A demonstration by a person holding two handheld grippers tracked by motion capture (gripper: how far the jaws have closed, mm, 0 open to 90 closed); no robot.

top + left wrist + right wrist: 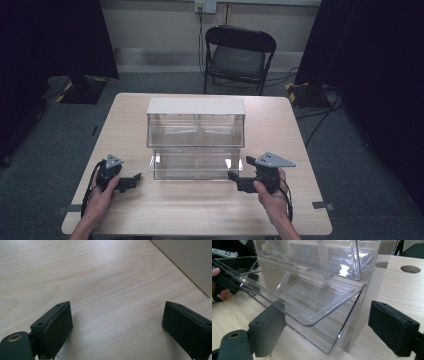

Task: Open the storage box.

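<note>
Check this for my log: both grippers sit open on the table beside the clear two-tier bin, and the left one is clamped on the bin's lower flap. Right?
Not quite. The left gripper holds nothing: the left gripper view shows its jaws wide apart over bare table. The rest stands: the right gripper is open too, beside the clear bin.

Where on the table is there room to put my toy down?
Bare wood lies along the near edge of the table between the left gripper and right gripper, and at both sides of the clear bin. The middle is crowded.
</note>
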